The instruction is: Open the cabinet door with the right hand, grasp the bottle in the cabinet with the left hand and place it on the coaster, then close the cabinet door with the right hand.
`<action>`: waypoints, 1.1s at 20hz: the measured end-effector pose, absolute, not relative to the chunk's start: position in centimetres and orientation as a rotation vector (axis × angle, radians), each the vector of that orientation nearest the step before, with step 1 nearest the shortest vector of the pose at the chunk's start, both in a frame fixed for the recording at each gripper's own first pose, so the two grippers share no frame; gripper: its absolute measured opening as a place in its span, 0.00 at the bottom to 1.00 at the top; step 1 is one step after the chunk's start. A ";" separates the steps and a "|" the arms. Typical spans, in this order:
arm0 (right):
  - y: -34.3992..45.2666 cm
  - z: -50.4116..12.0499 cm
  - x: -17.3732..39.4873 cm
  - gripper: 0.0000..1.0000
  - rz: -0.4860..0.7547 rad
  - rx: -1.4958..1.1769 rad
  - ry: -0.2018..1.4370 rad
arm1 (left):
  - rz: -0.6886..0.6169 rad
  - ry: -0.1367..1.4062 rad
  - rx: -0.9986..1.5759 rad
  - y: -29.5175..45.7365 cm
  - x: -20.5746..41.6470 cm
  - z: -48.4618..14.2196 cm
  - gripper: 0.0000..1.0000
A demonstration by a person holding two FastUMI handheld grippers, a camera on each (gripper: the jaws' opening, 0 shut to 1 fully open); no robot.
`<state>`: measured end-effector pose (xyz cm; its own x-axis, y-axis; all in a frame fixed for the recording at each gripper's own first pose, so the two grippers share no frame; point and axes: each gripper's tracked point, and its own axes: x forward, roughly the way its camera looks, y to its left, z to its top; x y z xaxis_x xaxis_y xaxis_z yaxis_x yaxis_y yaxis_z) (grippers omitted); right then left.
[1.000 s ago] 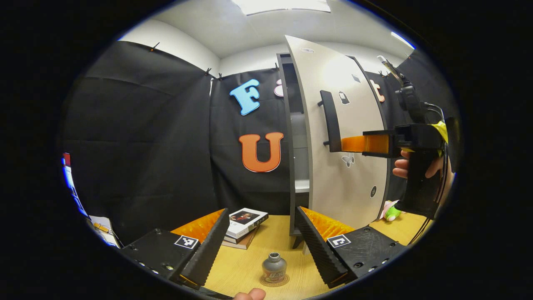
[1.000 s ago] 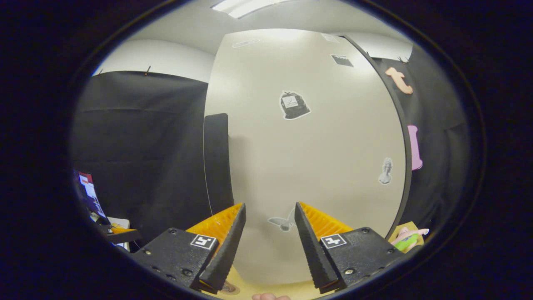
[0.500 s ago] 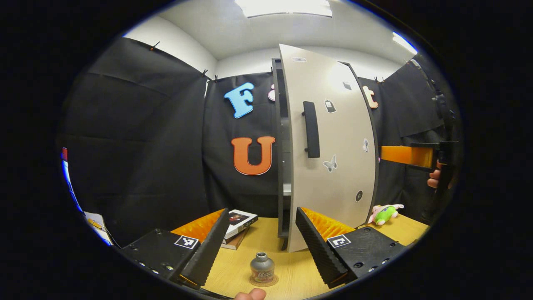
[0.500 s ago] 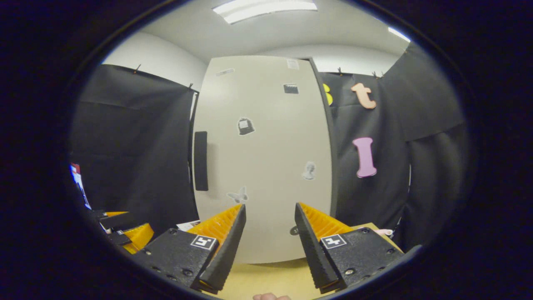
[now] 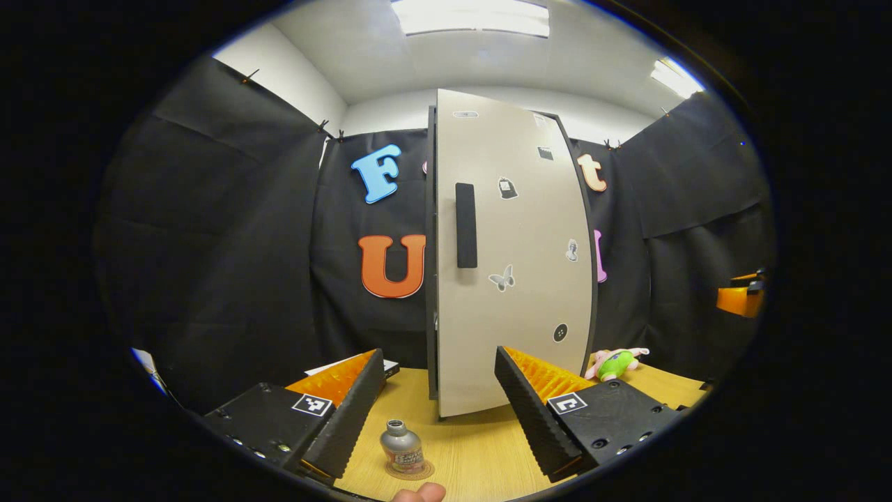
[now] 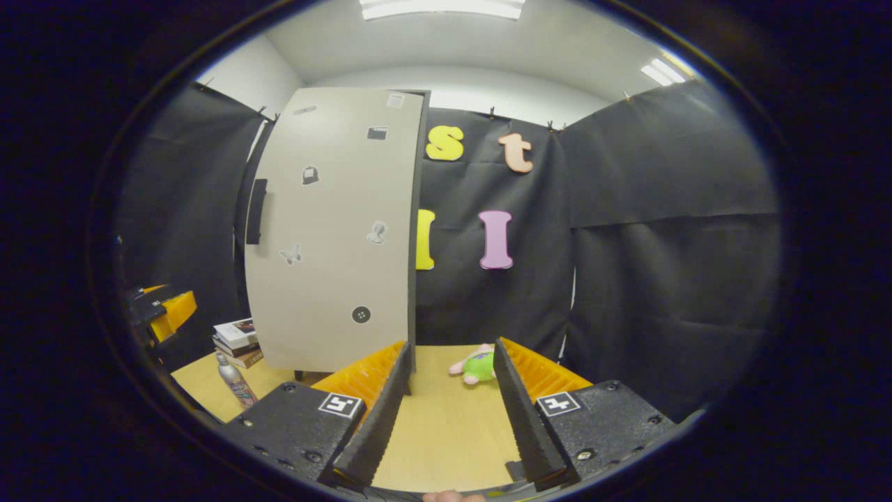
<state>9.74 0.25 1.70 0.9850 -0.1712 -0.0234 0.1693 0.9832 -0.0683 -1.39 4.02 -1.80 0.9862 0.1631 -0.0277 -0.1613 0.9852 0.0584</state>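
in the left gripper view our left gripper (image 5: 432, 390) has its fingers apart, holding nothing. the bottle (image 5: 402, 449) stands on the coaster (image 5: 410, 471) at bottom centre. behind, the door (image 5: 512, 258) looks shut. in the right gripper view our right gripper (image 6: 446, 397) is spread apart too, over bare table (image 6: 446, 432).

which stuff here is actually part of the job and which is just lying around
Part of the job:
- cabinet door, closed or nearly so
- bottle, upright
- coaster under the bottle
- left gripper, open
- right gripper, open

Just lying about:
- plush toy on the table
- stack of books by the cabinet
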 end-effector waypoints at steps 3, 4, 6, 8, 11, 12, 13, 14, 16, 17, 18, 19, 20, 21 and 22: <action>0.2 0.5 9.2 0.77 -0.182 -0.011 0.027 | 0.151 0.021 0.055 3.5 -1.7 -1.6 0.96; 0.4 0.4 9.1 0.77 -0.176 -0.006 0.026 | 0.146 0.026 0.052 3.3 -1.8 -1.9 0.96; 0.7 0.2 9.1 0.75 -0.167 -0.015 0.025 | 0.144 0.033 0.045 3.2 -2.2 -2.0 0.96; 1.2 0.5 9.3 0.75 -0.153 -0.016 0.009 | 0.142 0.031 0.040 3.0 -2.3 -1.9 0.96; 1.5 1.0 9.9 0.77 -0.145 -0.023 -0.006 | 0.146 0.047 0.043 3.1 -2.5 -2.1 1.00; 1.6 1.1 9.9 0.75 -0.140 -0.020 -0.010 | 0.149 0.048 0.040 3.2 -2.5 -2.1 0.96; 1.8 1.2 10.1 0.77 -0.134 -0.016 -0.013 | 0.149 0.047 0.035 3.1 -2.5 -2.0 0.96; 1.8 1.2 10.2 0.77 -0.134 -0.013 -0.013 | 0.150 0.047 0.028 3.2 -2.5 -2.0 0.96; 1.7 1.4 10.1 0.77 -0.137 -0.015 -0.021 | 0.152 0.042 0.022 3.3 -2.4 -1.7 0.96; 1.6 1.6 10.0 0.77 -0.139 -0.016 -0.030 | 0.153 0.041 0.025 3.2 -2.4 -1.6 0.96; 1.5 1.8 10.0 0.77 -0.136 -0.013 -0.034 | 0.156 0.040 0.029 3.3 -2.4 -1.4 0.96; 1.6 1.9 10.1 0.77 -0.132 -0.008 -0.036 | 0.156 0.035 0.032 3.2 -2.3 -1.1 0.96; 1.5 2.0 10.1 0.77 -0.130 -0.002 -0.038 | 0.155 0.029 0.034 3.1 -2.3 -0.9 0.97; 1.3 2.1 10.1 0.77 -0.131 0.001 -0.042 | 0.154 0.023 0.035 3.0 -2.1 -0.9 0.97; 1.1 2.3 10.0 0.75 -0.134 0.002 -0.048 | 0.154 0.019 0.035 2.9 -2.2 -0.7 0.96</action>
<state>10.04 1.15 2.31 0.9900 -0.1331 0.0473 0.1330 0.9911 0.0051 -2.15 2.91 -0.73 0.9880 0.1536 -0.0162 -0.1529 0.9876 0.0366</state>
